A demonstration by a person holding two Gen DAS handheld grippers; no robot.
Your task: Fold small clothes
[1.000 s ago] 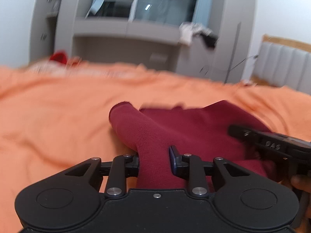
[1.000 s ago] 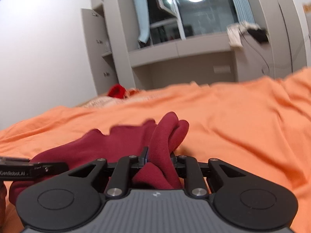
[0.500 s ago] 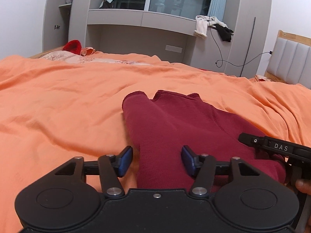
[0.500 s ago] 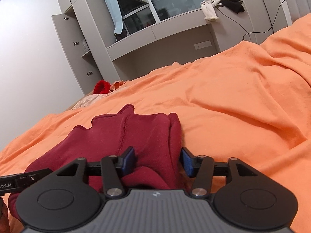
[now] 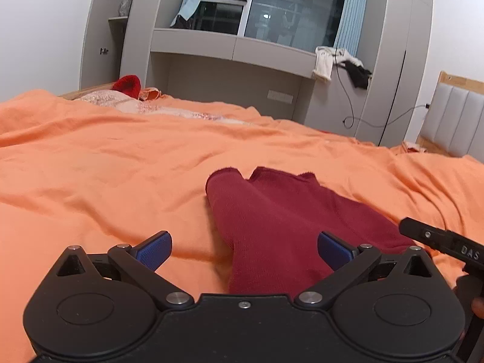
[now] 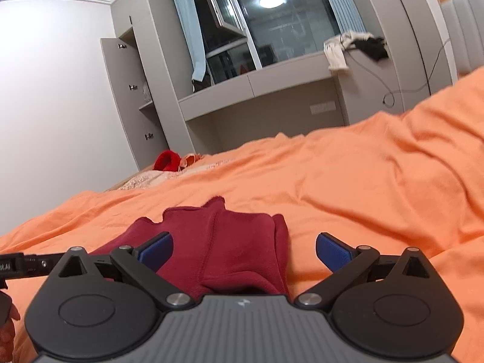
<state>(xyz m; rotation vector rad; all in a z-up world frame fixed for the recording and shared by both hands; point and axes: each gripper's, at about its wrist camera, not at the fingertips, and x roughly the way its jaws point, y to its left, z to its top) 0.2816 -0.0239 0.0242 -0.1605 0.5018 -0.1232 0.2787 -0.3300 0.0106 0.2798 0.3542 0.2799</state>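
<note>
The dark red garment [image 5: 290, 220] lies folded on the orange bed [image 5: 106, 181]. Both hand-held grippers, left [image 5: 243, 246] and right [image 6: 243, 246], have just been opening and now stand wide, the cloth lying between the pads but not pinched. It looks a soft, light, limp knit that would sag and unfold if lifted carelessly; the doubled near edge or the corners seem the best hold.

Black gripper [image 5: 244, 249], blue-padded jaws
</note>
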